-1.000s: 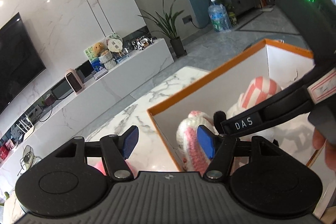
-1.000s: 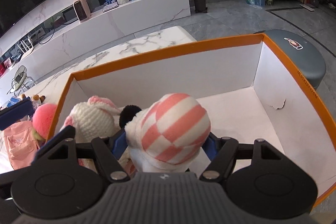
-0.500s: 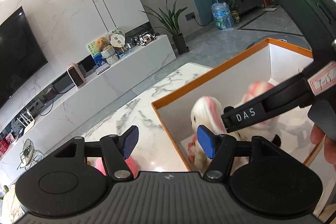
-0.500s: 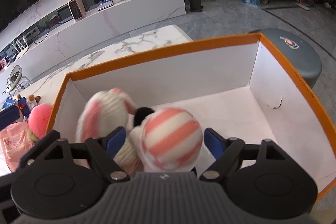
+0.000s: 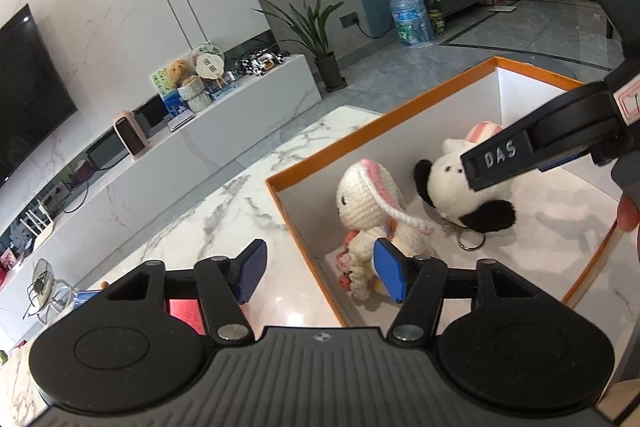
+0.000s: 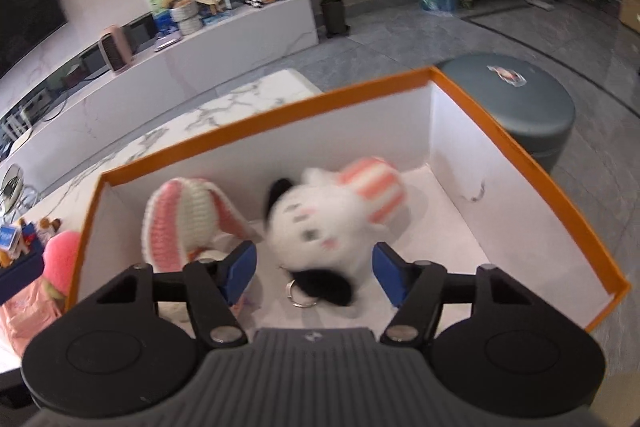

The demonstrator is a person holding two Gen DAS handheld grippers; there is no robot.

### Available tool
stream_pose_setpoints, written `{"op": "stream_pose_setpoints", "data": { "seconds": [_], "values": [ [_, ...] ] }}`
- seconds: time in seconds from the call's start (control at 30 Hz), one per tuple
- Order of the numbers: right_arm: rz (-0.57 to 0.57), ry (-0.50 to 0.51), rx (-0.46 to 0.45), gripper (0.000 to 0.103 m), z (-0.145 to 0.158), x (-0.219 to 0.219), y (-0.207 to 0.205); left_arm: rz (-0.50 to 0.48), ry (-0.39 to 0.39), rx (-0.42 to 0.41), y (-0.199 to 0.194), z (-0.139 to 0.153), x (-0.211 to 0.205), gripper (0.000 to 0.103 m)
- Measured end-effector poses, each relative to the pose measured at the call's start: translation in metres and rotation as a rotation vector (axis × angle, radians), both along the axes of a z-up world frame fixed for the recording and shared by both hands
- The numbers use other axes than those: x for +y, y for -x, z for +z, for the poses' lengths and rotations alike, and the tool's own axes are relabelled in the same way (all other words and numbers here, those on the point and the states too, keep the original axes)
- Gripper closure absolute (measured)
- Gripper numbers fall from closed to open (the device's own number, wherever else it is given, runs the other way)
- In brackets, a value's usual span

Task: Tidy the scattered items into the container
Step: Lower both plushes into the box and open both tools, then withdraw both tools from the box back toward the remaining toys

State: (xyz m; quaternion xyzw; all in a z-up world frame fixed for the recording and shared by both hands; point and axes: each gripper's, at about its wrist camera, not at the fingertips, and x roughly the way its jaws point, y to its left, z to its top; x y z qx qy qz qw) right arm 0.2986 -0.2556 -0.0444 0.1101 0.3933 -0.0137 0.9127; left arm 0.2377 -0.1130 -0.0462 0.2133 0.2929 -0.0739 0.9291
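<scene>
An orange-rimmed white box [image 6: 260, 115] [image 5: 384, 123] stands on the marble table. Inside it lie a crocheted cream-and-pink bunny [image 5: 372, 203] [image 6: 188, 219] and a white plush dog with black ears and a pink-striped hat [image 6: 332, 219] [image 5: 448, 183], with its key ring beside it. My right gripper [image 6: 316, 275] hovers just over the dog. Its jaws are closing, and the pads stand clear on either side of the dog. My left gripper [image 5: 320, 275] hangs over the box's near left corner, its jaws closing on nothing. The right gripper's black body [image 5: 520, 155] crosses the left wrist view.
Left of the box, on the marble table [image 5: 224, 211], sit a pink fuzzy toy [image 6: 60, 255], a pink pouch [image 6: 24, 307] and small odds. Something red [image 5: 184, 315] shows under my left gripper. A grey round stool [image 6: 520, 107] stands beyond the box's far right corner.
My right gripper, shut on the striped-hat dog a second ago, spread its jaws and the dog dropped onto the box floor. The bunny shifted and now sits upright. The left hand barely moved.
</scene>
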Motion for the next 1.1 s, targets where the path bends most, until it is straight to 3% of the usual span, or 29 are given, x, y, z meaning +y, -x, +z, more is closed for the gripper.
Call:
{"op": "stream_pose_setpoints", "data": {
  "seconds": [0.37, 0.53, 1.1],
  "values": [
    [-0.032, -0.029, -0.017, 0.034, 0.003, -0.006, 0.008, 0.018, 0.042, 0.039, -0.001, 0.000, 0.010, 0.039],
    [-0.046, -0.020, -0.042, 0.024, 0.010, 0.005, 0.027, 0.027, 0.065, 0.024, 0.006, 0.010, 0.016, 0.039],
    [-0.068, 0.093, -0.160, 0.015, 0.062, 0.041, 0.106, 0.066, 0.160, -0.079, 0.070, 0.066, 0.042, 0.038]
  ]
}}
